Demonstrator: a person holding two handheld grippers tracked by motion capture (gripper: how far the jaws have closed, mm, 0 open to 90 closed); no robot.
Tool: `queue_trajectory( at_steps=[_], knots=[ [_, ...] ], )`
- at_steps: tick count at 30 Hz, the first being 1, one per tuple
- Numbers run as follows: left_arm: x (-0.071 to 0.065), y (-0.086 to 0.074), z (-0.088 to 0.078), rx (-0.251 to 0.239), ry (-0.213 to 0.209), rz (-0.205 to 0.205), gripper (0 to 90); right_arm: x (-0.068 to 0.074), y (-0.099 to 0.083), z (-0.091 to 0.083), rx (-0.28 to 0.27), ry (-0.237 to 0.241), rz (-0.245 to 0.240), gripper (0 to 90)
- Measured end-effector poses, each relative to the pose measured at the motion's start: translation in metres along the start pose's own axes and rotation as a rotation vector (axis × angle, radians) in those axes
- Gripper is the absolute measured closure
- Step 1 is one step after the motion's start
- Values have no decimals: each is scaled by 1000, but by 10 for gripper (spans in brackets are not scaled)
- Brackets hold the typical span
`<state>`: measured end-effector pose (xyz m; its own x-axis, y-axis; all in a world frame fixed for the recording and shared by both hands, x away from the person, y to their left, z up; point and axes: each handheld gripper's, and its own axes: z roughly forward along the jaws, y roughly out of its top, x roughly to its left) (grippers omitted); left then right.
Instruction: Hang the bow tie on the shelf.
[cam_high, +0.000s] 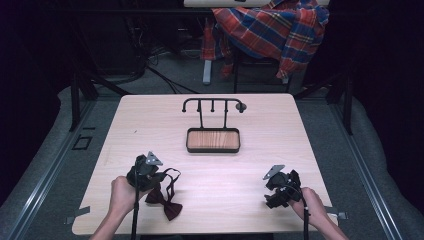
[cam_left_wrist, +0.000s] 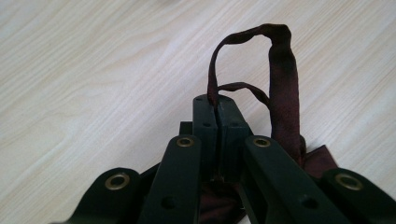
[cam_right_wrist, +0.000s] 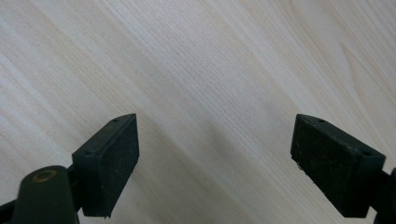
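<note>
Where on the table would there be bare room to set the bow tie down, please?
The table is bare between the left gripper and right gripper, and along both sides of the tray stand. It is crowded only near the bow tie at the front left.

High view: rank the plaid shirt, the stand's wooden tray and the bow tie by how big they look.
1. Plaid shirt, largest, though it hangs behind the table, farther from the camera.
2. Wooden tray of the stand.
3. Bow tie, smallest; its strap is pinched in the left gripper, so part of it may be hidden.
</note>
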<state>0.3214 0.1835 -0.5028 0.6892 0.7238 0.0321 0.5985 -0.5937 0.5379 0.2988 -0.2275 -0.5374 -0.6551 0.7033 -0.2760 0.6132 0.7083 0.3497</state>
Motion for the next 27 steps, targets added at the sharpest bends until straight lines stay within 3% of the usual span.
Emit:
queue_trajectory(
  at_steps=[27],
  knots=[
    [1, 8, -31, -130, 27, -6, 882, 1, 0, 0, 3, 7, 0, 150]
  ],
)
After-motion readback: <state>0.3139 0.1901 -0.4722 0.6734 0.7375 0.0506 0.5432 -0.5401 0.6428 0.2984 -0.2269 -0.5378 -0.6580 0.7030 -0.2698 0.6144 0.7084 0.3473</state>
